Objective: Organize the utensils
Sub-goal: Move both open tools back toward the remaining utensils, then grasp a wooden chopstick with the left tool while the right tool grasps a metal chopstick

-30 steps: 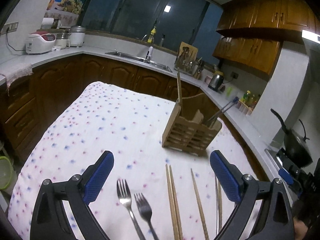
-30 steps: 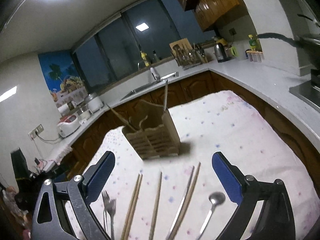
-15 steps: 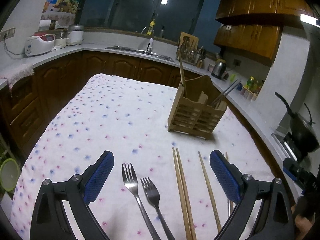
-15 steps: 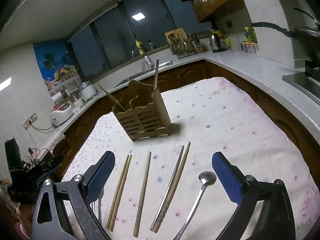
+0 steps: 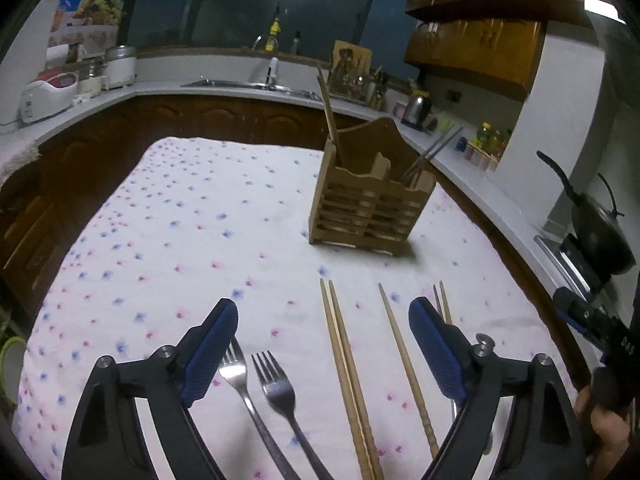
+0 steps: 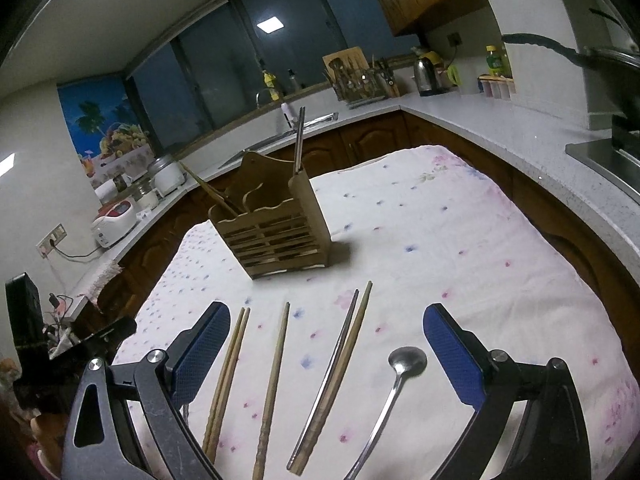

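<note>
Above 2 forks, both grippers have dropped closer, still wide open, empty.

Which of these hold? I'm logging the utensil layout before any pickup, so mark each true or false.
1. Two forks lie on the cloth between the left gripper fingers. True.
2. The right gripper holds the spoon. False: it is open; the spoon lies on the cloth.
3. The wooden holder stands upright with chopsticks in it. True.
4. The wooden holder is empty. False: sticks poke out of it.
</note>
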### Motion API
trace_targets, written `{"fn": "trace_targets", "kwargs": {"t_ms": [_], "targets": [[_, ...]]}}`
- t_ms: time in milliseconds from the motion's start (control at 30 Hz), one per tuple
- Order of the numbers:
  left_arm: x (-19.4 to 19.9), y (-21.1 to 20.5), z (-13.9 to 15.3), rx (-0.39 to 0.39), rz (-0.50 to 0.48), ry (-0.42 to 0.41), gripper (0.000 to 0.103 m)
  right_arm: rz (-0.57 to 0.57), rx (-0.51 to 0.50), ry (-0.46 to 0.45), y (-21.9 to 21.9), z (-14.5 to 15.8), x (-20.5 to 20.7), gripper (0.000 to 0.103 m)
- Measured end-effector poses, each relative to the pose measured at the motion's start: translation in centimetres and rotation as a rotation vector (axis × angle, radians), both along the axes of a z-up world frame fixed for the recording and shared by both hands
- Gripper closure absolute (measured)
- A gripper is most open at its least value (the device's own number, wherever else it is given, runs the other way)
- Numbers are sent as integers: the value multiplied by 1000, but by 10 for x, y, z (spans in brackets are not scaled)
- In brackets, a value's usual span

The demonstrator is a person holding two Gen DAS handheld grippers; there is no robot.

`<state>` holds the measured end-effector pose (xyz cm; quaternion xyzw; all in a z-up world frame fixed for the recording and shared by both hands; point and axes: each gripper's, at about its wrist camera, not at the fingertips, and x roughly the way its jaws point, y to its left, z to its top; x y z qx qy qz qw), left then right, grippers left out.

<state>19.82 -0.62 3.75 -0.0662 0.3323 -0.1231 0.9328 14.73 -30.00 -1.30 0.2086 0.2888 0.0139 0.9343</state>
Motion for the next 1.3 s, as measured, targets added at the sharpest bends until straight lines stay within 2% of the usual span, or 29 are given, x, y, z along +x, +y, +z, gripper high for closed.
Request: {"fn": "trace_targets", "kwargs": {"t_ms": [67,100,167,200,233,300,367,467,567,833,1033,1300], "targets": [[6,-3,-3,1,-17,13,28,-1,-5,10,0,-2,5,12],[8,-6,-4,2,-24,19,35,-1,-9,15,0,-3,8,16],[17,-12,-10,8,-52,46,44,-4,-25,40,1,-7,15,35],[21,-15,-11,8,-61,56,50,0,-27,53,1,-9,19,41],[27,-19,-15,8,-78,73,52,7,-25,70,2,-13,24,50],[37,-26,-20,14,-102,100,53,16,-22,106,2,-21,33,55],[49,-34,-28,26,-127,133,54,26,-21,142,3,-29,43,65],[70,-46,-42,71,-148,197,62,39,-17,186,4,-42,54,69],[87,-53,-51,70,-167,238,67,43,-8,220,3,-52,64,74],[123,-64,-70,76,-200,295,78,32,-2,272,-2,-65,82,76],[141,-71,-88,82,-208,344,81,42,-3,292,1,-71,91,76],[146,-72,-94,99,-202,349,81,41,-4,314,0,-78,98,76]]}}
